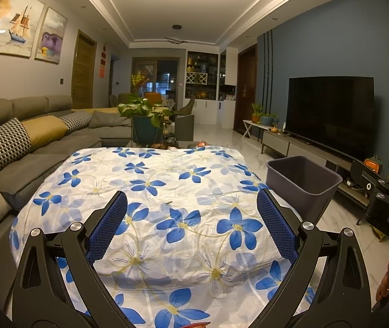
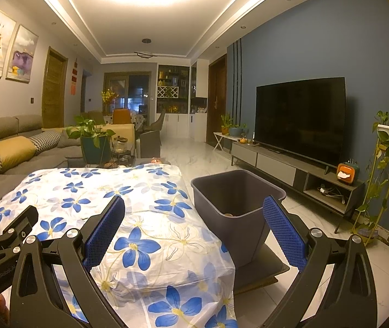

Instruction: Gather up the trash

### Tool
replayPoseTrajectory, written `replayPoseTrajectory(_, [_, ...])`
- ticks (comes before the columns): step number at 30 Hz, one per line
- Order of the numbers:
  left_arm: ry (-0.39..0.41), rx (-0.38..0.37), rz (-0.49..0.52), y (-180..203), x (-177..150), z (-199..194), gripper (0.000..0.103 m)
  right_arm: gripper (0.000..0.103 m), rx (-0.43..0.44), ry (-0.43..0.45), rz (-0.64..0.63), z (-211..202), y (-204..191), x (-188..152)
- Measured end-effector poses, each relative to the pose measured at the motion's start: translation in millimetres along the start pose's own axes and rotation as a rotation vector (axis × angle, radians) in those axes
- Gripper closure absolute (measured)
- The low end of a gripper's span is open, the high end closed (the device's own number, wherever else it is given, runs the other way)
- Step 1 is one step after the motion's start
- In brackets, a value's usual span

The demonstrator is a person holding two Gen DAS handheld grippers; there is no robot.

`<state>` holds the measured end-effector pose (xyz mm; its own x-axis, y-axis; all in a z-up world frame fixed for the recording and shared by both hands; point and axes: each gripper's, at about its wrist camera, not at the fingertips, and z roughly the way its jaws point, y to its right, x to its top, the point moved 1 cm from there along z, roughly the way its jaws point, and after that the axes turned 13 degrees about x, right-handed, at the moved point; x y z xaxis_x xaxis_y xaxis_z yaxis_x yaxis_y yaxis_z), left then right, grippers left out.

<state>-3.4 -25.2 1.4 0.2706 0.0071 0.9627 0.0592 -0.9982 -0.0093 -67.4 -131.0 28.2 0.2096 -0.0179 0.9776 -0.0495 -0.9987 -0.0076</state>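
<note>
Both tongs, left tongs (image 1: 191, 220) and right tongs (image 2: 194, 225), stand wide and empty above the floral-clothed tabletop (image 1: 167, 180). Scan the cloth for the small dark scrap (image 1: 169, 202); grip it centrally, then carry it over the grey bin (image 2: 235, 191).

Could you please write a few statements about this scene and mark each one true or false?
1. Both tools, left and right, are open and hold nothing. True.
2. The bin stands on the sofa. False: it stands beside the table, on the TV side.
3. The TV is on. False: its screen is dark.
4. A blue-flowered cloth covers the table. True.
5. The bin is heaped full. False: only a small item shows near its bottom.
</note>
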Motion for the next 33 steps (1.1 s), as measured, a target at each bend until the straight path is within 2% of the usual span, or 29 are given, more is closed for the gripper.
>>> replayPoseTrajectory(33, [-0.001,-0.004,0.004,3.3,0.4,1.3,0.009,0.006,-0.002,0.008,0.006,0.8,0.0,6.2])
